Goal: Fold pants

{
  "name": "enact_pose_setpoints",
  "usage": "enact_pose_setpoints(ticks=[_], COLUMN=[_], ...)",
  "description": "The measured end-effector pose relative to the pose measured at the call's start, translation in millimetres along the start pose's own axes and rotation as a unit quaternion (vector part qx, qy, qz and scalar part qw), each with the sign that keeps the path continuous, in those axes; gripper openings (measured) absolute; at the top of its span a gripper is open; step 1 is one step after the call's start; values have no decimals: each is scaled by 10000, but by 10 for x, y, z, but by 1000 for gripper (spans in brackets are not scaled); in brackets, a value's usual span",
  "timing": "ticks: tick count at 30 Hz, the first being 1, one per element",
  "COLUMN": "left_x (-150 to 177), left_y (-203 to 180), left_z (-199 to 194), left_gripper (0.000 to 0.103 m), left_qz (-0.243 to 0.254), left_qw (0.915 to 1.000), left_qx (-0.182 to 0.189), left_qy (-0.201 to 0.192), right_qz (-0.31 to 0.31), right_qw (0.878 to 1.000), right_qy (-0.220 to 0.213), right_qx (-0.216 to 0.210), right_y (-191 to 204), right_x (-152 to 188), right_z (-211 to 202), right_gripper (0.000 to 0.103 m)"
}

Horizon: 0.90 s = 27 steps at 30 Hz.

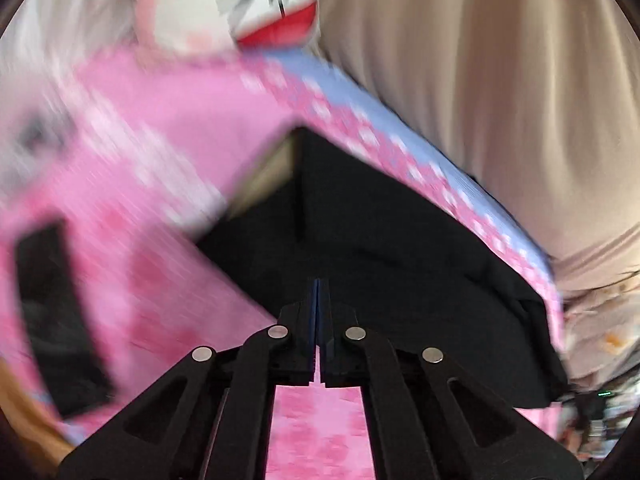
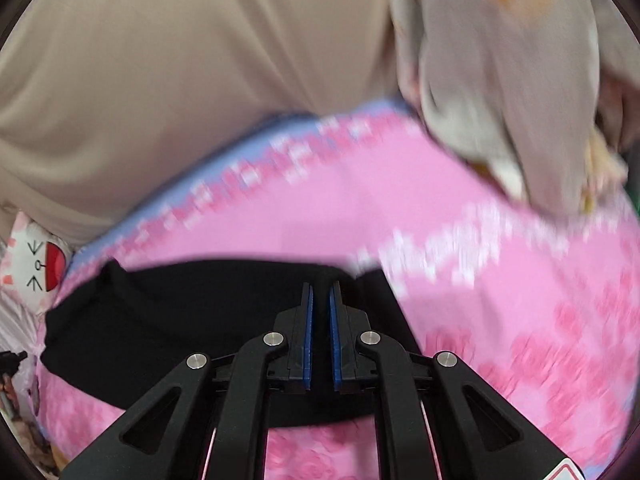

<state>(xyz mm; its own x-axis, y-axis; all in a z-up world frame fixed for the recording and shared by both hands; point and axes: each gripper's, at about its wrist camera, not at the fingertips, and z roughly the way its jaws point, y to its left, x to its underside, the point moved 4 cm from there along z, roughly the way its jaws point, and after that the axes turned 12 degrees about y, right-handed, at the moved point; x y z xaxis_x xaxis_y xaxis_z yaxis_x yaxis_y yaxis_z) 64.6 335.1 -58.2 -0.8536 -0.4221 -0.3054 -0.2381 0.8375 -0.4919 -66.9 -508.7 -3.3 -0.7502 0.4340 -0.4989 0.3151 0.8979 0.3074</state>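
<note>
The black pants (image 1: 400, 240) lie spread on a pink flowered bedsheet (image 1: 180, 128). In the left wrist view my left gripper (image 1: 318, 282) is shut, its blue pads pressed together at the near edge of the black cloth, which fans out from the tips. A pale tan patch (image 1: 272, 172) shows at the pants' far corner. In the right wrist view the pants (image 2: 180, 320) stretch to the left as a dark band. My right gripper (image 2: 322, 286) is shut on their edge, with a thin strip of black cloth between the pads. Both views are blurred.
A white cushion with a cartoon face (image 1: 260, 4) (image 2: 36, 268) sits at the sheet's far end. Beige cloth (image 1: 480, 100) (image 2: 180, 60) hangs beyond the sheet's blue border. Floral fabric (image 2: 500, 80) drapes at upper right. A dark flat object (image 1: 52, 312) lies on the sheet at left.
</note>
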Motion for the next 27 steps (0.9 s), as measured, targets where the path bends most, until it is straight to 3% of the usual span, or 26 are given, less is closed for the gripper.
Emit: enact_pose_setpoints(ticks=[2, 4, 8, 9, 10, 12, 15, 17, 20, 24, 27], left_x=[12, -24, -222, -287, -363, -454, -547, -620, -637, -577, -441], left_y=[-62, -181, -323, -335, -332, -299, -237, -273, -323, -440, -299], left_z=[231, 457, 631, 663, 720, 810, 935, 979, 793, -7, -521], left_gripper=[2, 12, 17, 28, 48, 60, 58, 9, 7, 7, 7], left_qz=[-91, -175, -402, -450, -567, -835, -1052, -822, -671, -106, -2], left_qw=[9995, 9978, 9954, 9953, 9956, 9946, 9916, 9932, 9918, 9924, 9967], left_qx=[244, 546, 849, 838, 726, 593, 699, 726, 1039, 1219, 756], left_qy=[166, 324, 201, 168, 167, 142, 268, 384, 326, -105, -310], right_qz=[54, 36, 43, 51, 67, 73, 89, 92, 46, -119, -198], right_qw=[10000, 9999, 9999, 9999, 9999, 9999, 9999, 9999, 9999, 9997, 9997], right_qy=[-12, -80, -82, -76, -68, -55, -51, -47, -93, -176, -171], right_qx=[-74, -87, -106, -103, -113, -103, -92, -91, -101, -85, -22], right_y=[3, 40, 75, 88, 96, 96, 102, 96, 106, 139, 130], right_x=[53, 66, 104, 119, 118, 148, 176, 171, 151, 113, 136], right_z=[50, 52, 15, 14, 16, 28, 38, 44, 24, -79, -92], right_gripper=[6, 7, 7, 7, 7, 8, 8, 7, 8, 7, 8])
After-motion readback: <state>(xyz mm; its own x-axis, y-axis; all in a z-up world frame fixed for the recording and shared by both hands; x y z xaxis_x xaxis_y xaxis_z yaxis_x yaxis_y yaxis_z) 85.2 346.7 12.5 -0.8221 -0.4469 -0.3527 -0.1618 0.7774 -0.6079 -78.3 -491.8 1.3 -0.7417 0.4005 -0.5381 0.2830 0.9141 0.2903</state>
